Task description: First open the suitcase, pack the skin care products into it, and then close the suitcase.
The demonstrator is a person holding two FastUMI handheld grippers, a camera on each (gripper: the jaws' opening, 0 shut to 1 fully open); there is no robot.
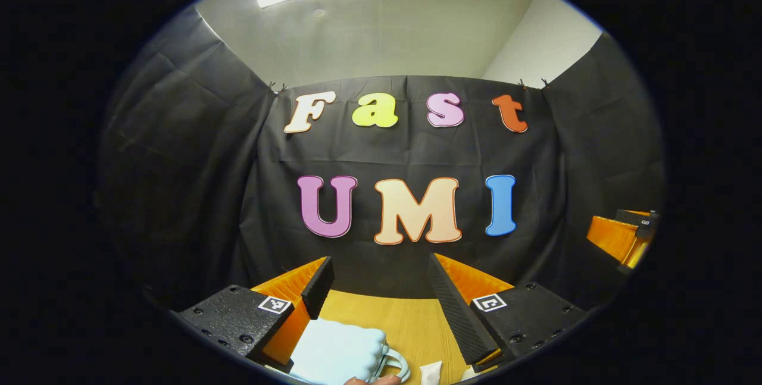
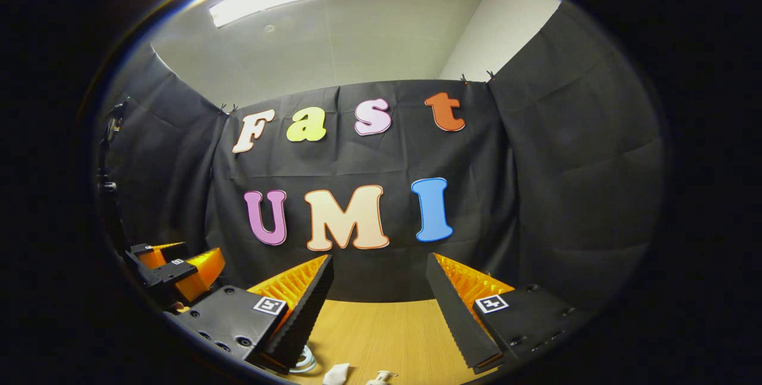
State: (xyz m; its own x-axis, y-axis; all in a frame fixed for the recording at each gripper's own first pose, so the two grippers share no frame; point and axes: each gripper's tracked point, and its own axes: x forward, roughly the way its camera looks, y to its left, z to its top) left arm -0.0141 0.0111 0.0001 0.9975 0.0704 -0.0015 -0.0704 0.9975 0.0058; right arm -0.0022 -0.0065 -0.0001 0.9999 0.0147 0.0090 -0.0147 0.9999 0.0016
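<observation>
The left gripper (image 1: 381, 307) hangs above the counter (image 1: 411, 325), jaws apart with bare wood between them. The pale blue suitcase (image 1: 336, 352) lies closed at the bottom edge, just beside its left finger, a white tube (image 1: 430, 373) near it. The right gripper (image 2: 378, 307) also has jaws apart over open counter; small white skin care items (image 2: 337, 374) sit at the near edge.

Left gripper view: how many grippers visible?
2. The left gripper at bottom centre, fingers apart above the suitcase; the right gripper at the right edge, partly cut off.
</observation>
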